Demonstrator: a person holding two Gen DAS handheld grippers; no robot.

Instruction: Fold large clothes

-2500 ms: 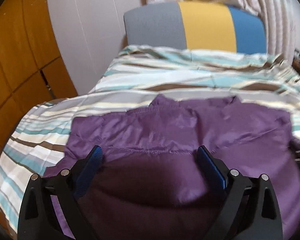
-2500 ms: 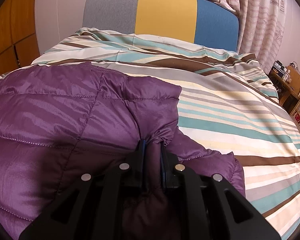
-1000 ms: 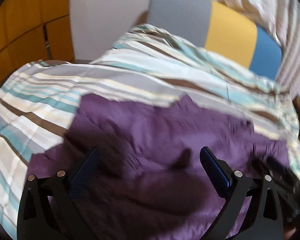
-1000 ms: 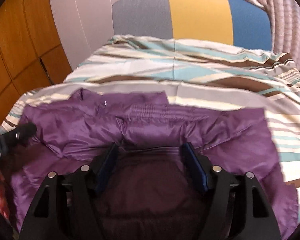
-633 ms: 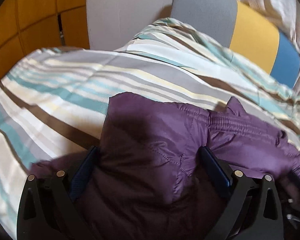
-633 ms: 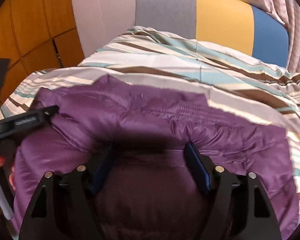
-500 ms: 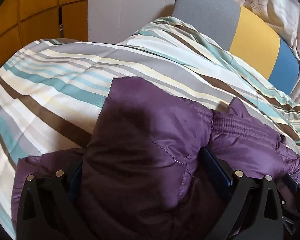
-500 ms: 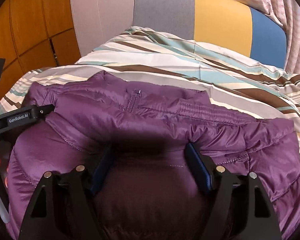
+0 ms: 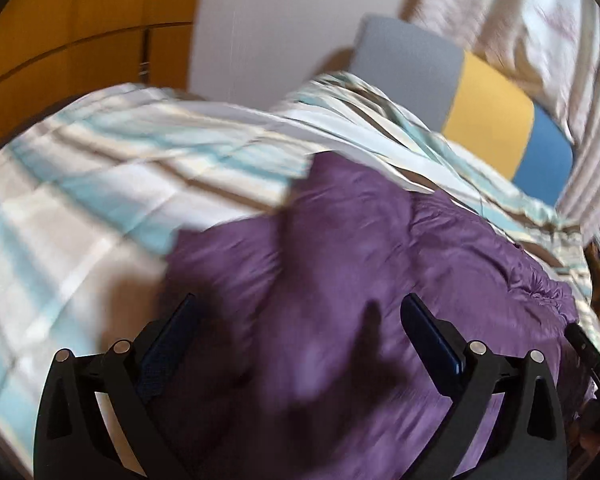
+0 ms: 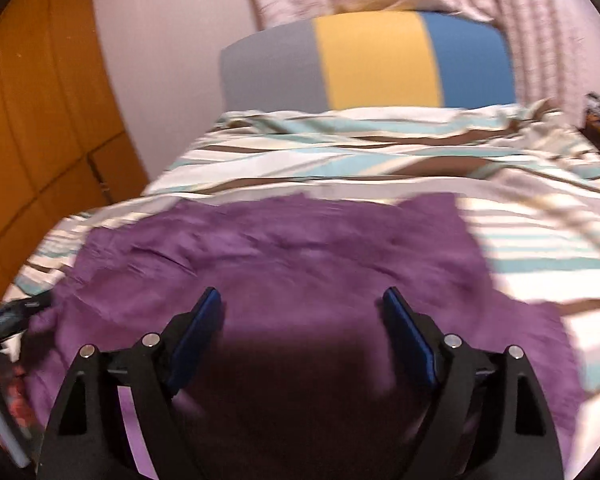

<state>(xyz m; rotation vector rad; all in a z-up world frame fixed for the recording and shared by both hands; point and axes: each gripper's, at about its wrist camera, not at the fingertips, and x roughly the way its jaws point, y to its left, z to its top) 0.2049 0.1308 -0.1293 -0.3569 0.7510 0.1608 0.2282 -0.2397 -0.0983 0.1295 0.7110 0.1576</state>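
purple jacket (image 10: 300,256) flat, orange wardrobe (image 9: 80,20)

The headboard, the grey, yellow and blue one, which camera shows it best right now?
The right wrist view. There the headboard sits near the middle, facing the camera, with all three colour panels visible above the striped bedding. In the left wrist view the headboard is pushed toward the upper right, slanted and blurred, its blue end partly cut off.

Jacket (image 10: 300,248) is showing solid purple. Bedcover (image 10: 380,160) is showing white, teal & brown stripes w/ grey; headboard (image 10: 372,64) is showing grey, yellow & blue blocks.
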